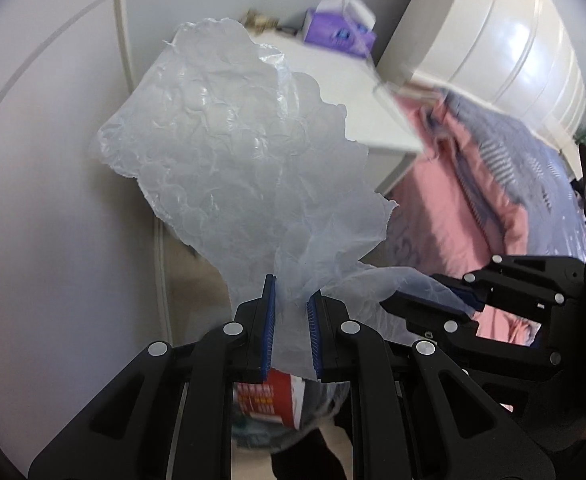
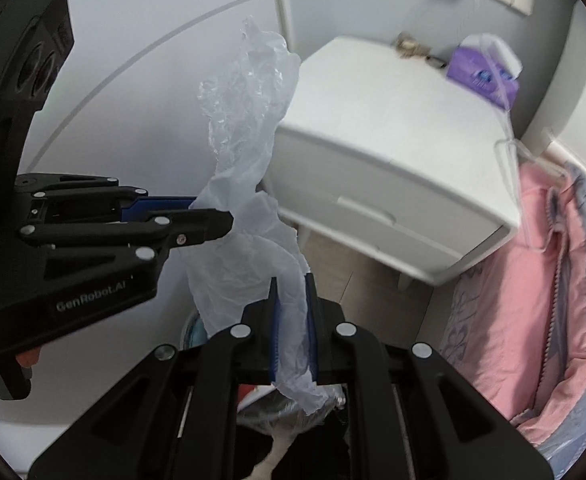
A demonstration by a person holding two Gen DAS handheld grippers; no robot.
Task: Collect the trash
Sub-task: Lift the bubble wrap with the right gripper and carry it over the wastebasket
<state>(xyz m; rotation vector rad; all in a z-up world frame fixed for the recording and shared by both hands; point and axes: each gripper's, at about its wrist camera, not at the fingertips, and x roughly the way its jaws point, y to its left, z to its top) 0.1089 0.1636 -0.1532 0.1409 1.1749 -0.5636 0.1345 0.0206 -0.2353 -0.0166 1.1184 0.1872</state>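
While both grippers pinch it, the bag (image 1: 229,152) hangs between them above a bin (image 1: 289,408): thin, translucent, crinkled plastic. Left gripper (image 1: 291,332) and right gripper (image 2: 293,332) jaws stand narrow, clamped on its edge.

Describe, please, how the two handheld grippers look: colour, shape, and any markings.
Both the left gripper and the right gripper are matte black linkage frames with silver round rivets and blue ribbed pads. The left one's body carries pale "GenRobot.AI" lettering and round lens openings.
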